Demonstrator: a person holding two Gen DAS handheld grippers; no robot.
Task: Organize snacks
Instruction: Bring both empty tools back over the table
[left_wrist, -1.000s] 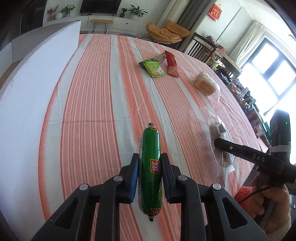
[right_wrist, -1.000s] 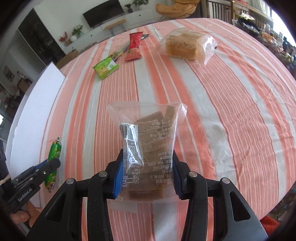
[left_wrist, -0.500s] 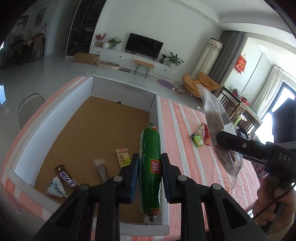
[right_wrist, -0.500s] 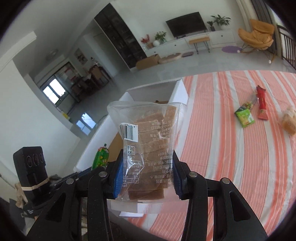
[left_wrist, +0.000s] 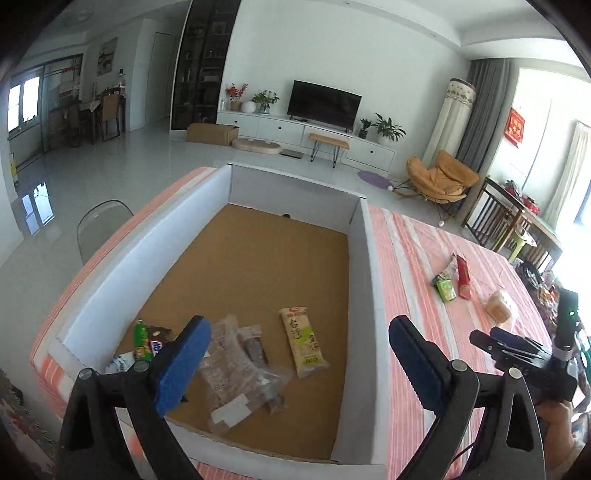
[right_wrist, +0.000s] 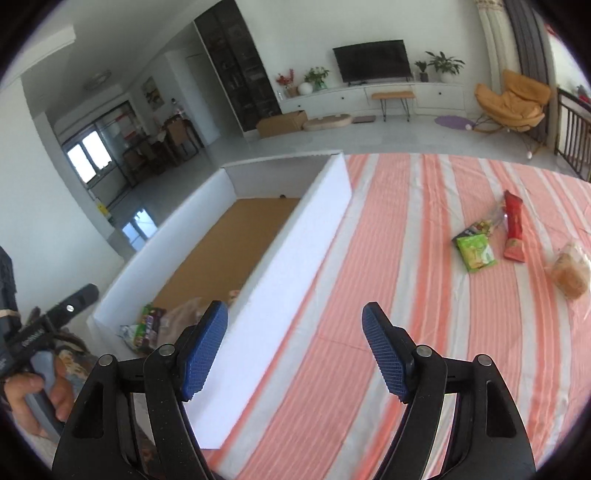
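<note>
white box, brown floor mostly bare beyond the near corner. left gripper and right gripper: fingers opening, empty. green sausage and clear biscuit bag, earlier clamped, now lie inside.

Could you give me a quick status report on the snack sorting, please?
Left claw and right claw opening, nothing between them. Green sausage and clear biscuit bag lie in the white box. Three packets wait on the striped cloth.
</note>
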